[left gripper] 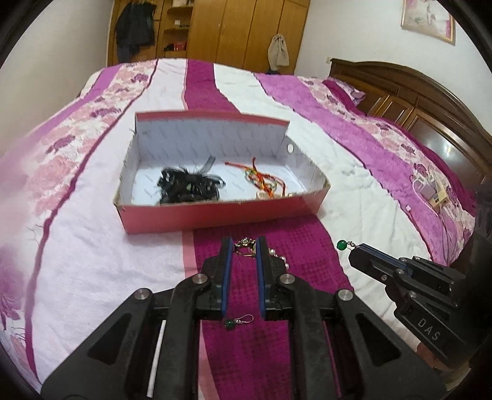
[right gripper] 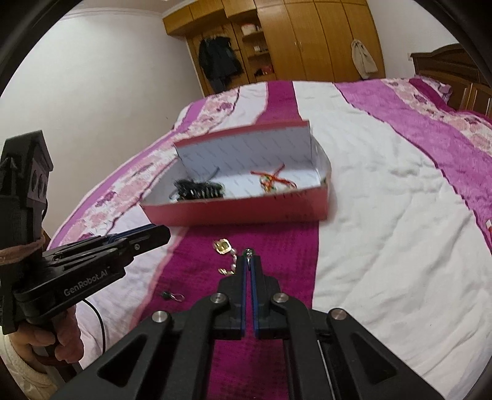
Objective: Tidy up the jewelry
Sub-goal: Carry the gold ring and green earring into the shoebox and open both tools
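Step in hand: right gripper, jaws clamped on green-bead drop earring, carrying it toward red cardboard box. Left gripper, jaws apart, hovers over gold-and-pearl bracelet on the bed. Next move likely calls for release above the box interior.

pearl bracelet partly hidden behind left fingers, box contents blurred

An open box sits on the bed. In the box, a hair clip lies left of a cord bracelet. Before the box, on the bed, lie a pearl bracelet and, nearer, an earring. A wardrobe stands behind the bed; the headboard is at the right.
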`<state>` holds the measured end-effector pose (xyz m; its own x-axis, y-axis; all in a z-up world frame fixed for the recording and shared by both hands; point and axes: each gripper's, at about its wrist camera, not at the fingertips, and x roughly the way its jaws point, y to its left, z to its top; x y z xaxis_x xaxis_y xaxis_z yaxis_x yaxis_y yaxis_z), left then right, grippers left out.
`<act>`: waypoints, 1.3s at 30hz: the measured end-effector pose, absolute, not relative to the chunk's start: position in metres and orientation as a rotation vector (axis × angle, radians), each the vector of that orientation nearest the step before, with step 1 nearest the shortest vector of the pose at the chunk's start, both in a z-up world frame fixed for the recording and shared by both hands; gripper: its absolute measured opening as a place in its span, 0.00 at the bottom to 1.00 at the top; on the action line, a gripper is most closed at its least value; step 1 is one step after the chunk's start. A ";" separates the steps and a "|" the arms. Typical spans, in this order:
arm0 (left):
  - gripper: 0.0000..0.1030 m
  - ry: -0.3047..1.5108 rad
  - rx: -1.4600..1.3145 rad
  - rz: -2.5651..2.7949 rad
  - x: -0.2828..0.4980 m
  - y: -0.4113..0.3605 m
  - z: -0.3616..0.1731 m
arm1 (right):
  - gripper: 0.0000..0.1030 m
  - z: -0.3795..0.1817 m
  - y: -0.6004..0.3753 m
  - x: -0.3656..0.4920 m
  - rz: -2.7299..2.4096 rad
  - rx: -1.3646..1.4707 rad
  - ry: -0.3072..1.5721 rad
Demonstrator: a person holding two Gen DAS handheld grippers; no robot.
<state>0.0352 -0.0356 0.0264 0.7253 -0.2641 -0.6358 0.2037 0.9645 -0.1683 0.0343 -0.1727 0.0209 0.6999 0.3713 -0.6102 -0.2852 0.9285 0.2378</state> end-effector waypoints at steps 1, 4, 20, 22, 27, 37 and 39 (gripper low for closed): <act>0.06 0.703 -0.087 -0.256 0.034 -0.035 0.029 | 0.04 0.024 -0.172 0.033 0.367 0.126 0.696; 0.06 0.668 -0.088 -0.246 0.031 -0.033 0.037 | 0.04 0.031 -0.169 0.030 0.369 0.114 0.664; 0.06 0.536 -0.111 -0.183 0.039 -0.021 0.059 | 0.04 0.070 -0.154 0.044 0.372 0.079 0.496; 0.06 0.527 -0.110 -0.178 0.041 -0.020 0.060 | 0.04 0.074 -0.152 0.049 0.370 0.083 0.483; 0.06 0.489 -0.124 -0.176 0.052 -0.015 0.066 | 0.04 0.079 -0.149 0.062 0.367 0.102 0.449; 0.06 0.417 -0.110 -0.156 0.073 -0.012 0.074 | 0.04 0.078 -0.144 0.093 0.354 0.119 0.440; 0.06 0.407 -0.100 -0.143 0.080 -0.011 0.072 | 0.04 0.077 -0.144 0.098 0.352 0.120 0.440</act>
<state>0.0801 -0.0110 0.0716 0.9084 -0.1583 -0.3871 0.1181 0.9850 -0.1259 0.0980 -0.1441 0.0769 0.8455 0.3585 -0.3956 -0.3069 0.9327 0.1893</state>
